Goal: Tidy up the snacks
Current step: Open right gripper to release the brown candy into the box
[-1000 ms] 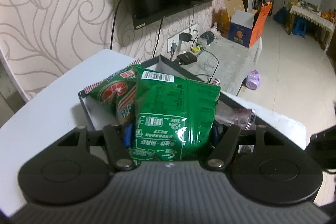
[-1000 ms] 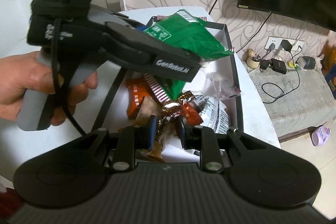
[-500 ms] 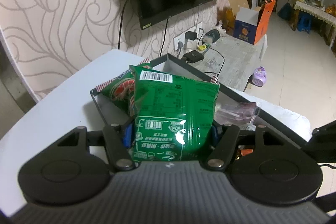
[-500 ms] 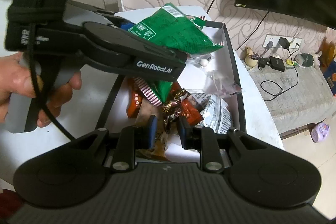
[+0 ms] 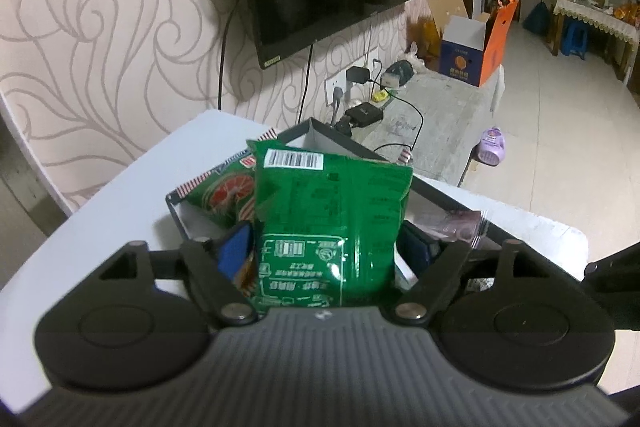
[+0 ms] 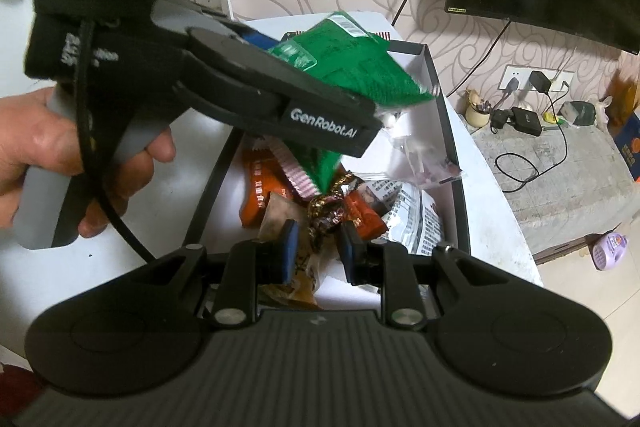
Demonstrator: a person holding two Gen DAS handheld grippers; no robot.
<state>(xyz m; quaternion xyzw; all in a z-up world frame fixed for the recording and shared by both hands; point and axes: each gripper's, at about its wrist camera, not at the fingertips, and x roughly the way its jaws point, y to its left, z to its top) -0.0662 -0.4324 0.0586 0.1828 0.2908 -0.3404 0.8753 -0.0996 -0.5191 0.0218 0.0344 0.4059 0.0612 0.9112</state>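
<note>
Left wrist view: my left gripper (image 5: 326, 251) hangs above a shallow black-rimmed cardboard box (image 5: 436, 193) with a white inside, which stands on a white table (image 5: 120, 211). A glossy green foil snack packet (image 5: 332, 223) with a barcode at its top edge stands upright between the blue-padded fingers (image 5: 234, 253). The jaws have just been opening, with the packet between them; a gap shows on the left side between pad and foil, so I read the grip as released, the packet loose in the jaws. Behind it, against the box's far-left corner, lies a second green packet with a red round print and striped edges (image 5: 224, 193). A clear pouch with purplish contents (image 5: 452, 223) lies to the right, inside the box.

Right wrist view: my right gripper (image 6: 318, 247) points down into the near end of the same box. Its blue pads stand close together on either side of a twisted brown-and-gold foil candy wrapper (image 6: 326, 213); I cannot tell whether they pinch it. Orange sachets (image 6: 260, 193) and a white printed packet (image 6: 416, 223) lie heaped just beyond. A hand (image 6: 80, 163) holds the grey handle of the left gripper, which carries the green packet over the box's far half.
</note>
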